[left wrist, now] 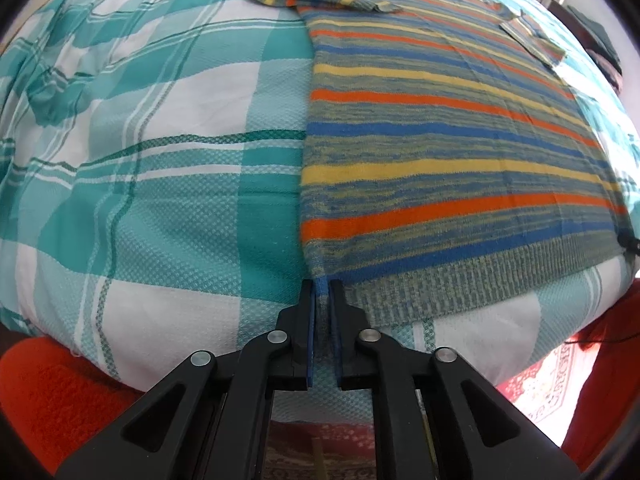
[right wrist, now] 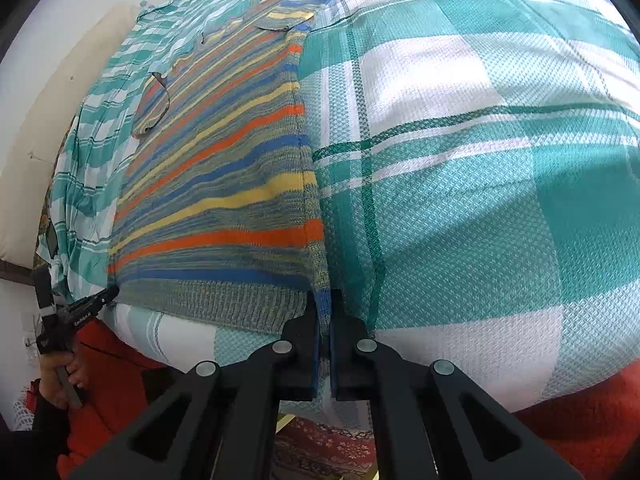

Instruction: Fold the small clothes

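A small knitted sweater (left wrist: 440, 128) with orange, blue and yellow stripes lies flat on a teal-and-white checked bedsheet (left wrist: 160, 160). My left gripper (left wrist: 322, 286) is shut on the sweater's near left hem corner. My right gripper (right wrist: 324, 296) is shut on the near right hem corner of the sweater (right wrist: 224, 200). The left gripper also shows in the right wrist view (right wrist: 108, 292) at the hem's far-left end, held by a hand. The sleeves are folded in over the body at the far end.
The bed's near edge drops to an orange-red blanket (left wrist: 52, 392) and a patterned red rug (left wrist: 548, 380). A cream headboard or pillow (right wrist: 52, 120) runs along the far left in the right wrist view. Dark items (left wrist: 600, 40) sit at the far right.
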Motion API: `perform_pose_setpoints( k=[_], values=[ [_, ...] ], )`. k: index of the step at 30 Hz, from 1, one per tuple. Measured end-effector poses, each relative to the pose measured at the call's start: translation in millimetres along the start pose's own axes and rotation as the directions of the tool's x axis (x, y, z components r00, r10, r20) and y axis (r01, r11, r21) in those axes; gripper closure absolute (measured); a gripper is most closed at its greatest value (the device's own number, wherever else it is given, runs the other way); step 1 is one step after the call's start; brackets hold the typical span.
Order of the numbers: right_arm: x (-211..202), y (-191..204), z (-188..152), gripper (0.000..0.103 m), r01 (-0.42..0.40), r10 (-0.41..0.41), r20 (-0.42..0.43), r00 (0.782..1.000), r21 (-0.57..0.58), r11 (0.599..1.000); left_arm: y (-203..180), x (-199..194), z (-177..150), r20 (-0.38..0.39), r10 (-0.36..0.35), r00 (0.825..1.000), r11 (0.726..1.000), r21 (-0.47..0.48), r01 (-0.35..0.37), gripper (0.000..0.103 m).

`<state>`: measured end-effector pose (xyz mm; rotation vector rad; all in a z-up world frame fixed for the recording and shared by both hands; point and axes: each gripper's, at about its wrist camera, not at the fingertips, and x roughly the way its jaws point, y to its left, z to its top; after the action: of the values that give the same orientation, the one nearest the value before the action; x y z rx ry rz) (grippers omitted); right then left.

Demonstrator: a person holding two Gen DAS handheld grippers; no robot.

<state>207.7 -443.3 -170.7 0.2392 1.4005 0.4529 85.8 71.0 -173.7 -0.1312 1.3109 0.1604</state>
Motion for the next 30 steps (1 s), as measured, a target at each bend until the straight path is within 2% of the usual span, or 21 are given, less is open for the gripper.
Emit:
perform_pose_setpoints(
  k=[1, 2, 3, 4, 5, 6, 7, 8, 9, 10, 12, 13, 14, 17, 19, 21, 26, 27, 28, 29, 30],
  values=[
    [-1.2, 2.3, -0.3, 0.101, 0.010, -0.010, 0.003, 1.000, -0.010, 1.000, 1.3, -1.2, -0.4, 0.002, -0.008, 1.000, 1.000, -0.007, 0.008, 0.089],
    [-3.1, 4.2, -0.7, 0.100, 0.015, -0.014, 0.008, 1.000, -0.019, 1.000, 4.1, -4.9, -2.5, 0.001, -0.014, 1.000, 1.000, -0.016, 0.014, 0.074],
    [-5.2, 4.8, -1.3, 0.094, 0.006, -0.006, 0.007, 1.000, -0.023, 1.000, 6.5, -8.8, -4.3, -0.004, -0.016, 1.000, 1.000, -0.022, 0.015, 0.063],
    [-9.7, 4.0, -2.5, 0.092, -0.015, 0.015, -0.004, 1.000, -0.015, 1.000, 9.5, -13.9, -6.1, -0.009, -0.014, 1.000, 0.999, -0.030, 0.014, 0.037],
    [-15.1, 2.0, -4.1, 0.084, -0.030, 0.030, -0.019, 0.999, -0.007, 1.000, 13.1, -21.0, -9.1, -0.008, -0.003, 1.000, 0.999, -0.041, 0.003, 0.023],
    [-21.3, 0.3, -4.9, 0.073, -0.037, 0.036, -0.031, 0.999, -0.006, 0.999, 18.6, -32.6, -13.4, 0.012, 0.022, 1.000, 0.998, -0.060, -0.021, 0.022],
    [-30.2, -1.9, -6.1, 0.066, -0.024, 0.024, -0.034, 0.999, -0.011, 1.000, 23.8, -42.6, -16.7, 0.033, 0.042, 0.999, 0.996, -0.075, -0.040, 0.022],
    [-42.3, -4.3, -6.3, 0.053, 0.016, -0.017, -0.027, 0.999, -0.025, 1.000, 32.1, -53.4, -20.0, 0.058, 0.070, 0.996, 0.993, -0.096, -0.065, 0.022],
    [-57.7, -6.9, -4.4, 0.045, 0.093, -0.093, -0.004, 0.996, -0.054, 0.994, 38.5, -61.0, -22.2, 0.080, 0.095, 0.992, 0.990, -0.116, -0.085, 0.022],
    [-70.2, -7.5, -0.2, 0.044, 0.176, -0.175, 0.025, 0.984, -0.091, 0.980, 45.4, -67.6, -23.3, 0.102, 0.120, 0.987, 0.984, -0.141, -0.105, 0.021],
    [-90.9, -1.0, 20.3, 0.044, 0.365, -0.351, 0.101, 0.931, -0.196, 0.910, 62.1, -78.6, -22.6, 0.144, 0.166, 0.976, 0.969, -0.209, -0.134, 0.019],
    [-96.4, 5.7, 34.9, 0.044, 0.408, -0.386, 0.135, 0.913, -0.247, 0.879, 69.5, -82.4, -20.0, 0.163, 0.173, 0.971, 0.961, -0.246, -0.129, 0.019],
    [-98.0, 13.2, 48.3, 0.044, 0.418, -0.388, 0.155, 0.908, -0.283, 0.864, 72.9, -83.1, -14.6, 0.176, 0.171, 0.969, 0.955, -0.273, -0.119, 0.019],
    [-84.1, 52.7, 101.7, 0.044, 0.385, -0.321, 0.216, 0.922, -0.419, 0.822, 77.8, -80.6, -4.7, 0.179, 0.167, 0.970, 0.939, -0.330, -0.101, 0.019],
    [-55.6, 81.9, 135.7, 0.044, 0.348, -0.262, 0.233, 0.936, -0.527, 0.775, 71.9, -78.4, 0.2, 0.164, 0.164, 0.973, 0.933, -0.344, -0.100, 0.019],
    [-14.2, 107.1, 169.0, 0.044, 0.331, -0.241, 0.229, 0.943, -0.587, 0.739, 66.4, -79.6, 1.4, 0.163, 0.158, 0.974, 0.936, -0.338, -0.095, 0.019],
    [84.3, 128.6, 225.1, 0.045, 0.328, -0.249, 0.214, 0.945, -0.635, 0.700, 59.9, -82.3, -6.3, 0.132, 0.229, 0.964, 0.936, -0.303, -0.181, 0.019],
    [95.7, 124.0, 228.0, 0.047, 0.335, -0.259, 0.212, 0.942, -0.625, 0.705, 62.8, -80.2, -7.8, 0.120, 0.235, 0.965, 0.933, -0.306, -0.189, 0.019],
    [104.4, 115.2, 235.2, 0.055, 0.323, -0.258, 0.194, 0.946, -0.599, 0.733, 64.2, -79.5, -9.4, 0.111, 0.238, 0.965, 0.931, -0.310, -0.194, 0.019],
    [104.6, 107.7, 241.3, 0.083, 0.304, -0.241, 0.185, 0.953, -0.571, 0.763, 68.2, -77.6, -11.6, 0.096, 0.244, 0.965, 0.926, -0.320, -0.202, 0.019],
    [97.0, 97.1, 247.9, 0.101, 0.298, -0.225, 0.199, 0.954, -0.528, 0.796, 70.3, -76.7, -12.6, 0.087, 0.247, 0.965, 0.923, -0.326, -0.206, 0.019]
  ],
)
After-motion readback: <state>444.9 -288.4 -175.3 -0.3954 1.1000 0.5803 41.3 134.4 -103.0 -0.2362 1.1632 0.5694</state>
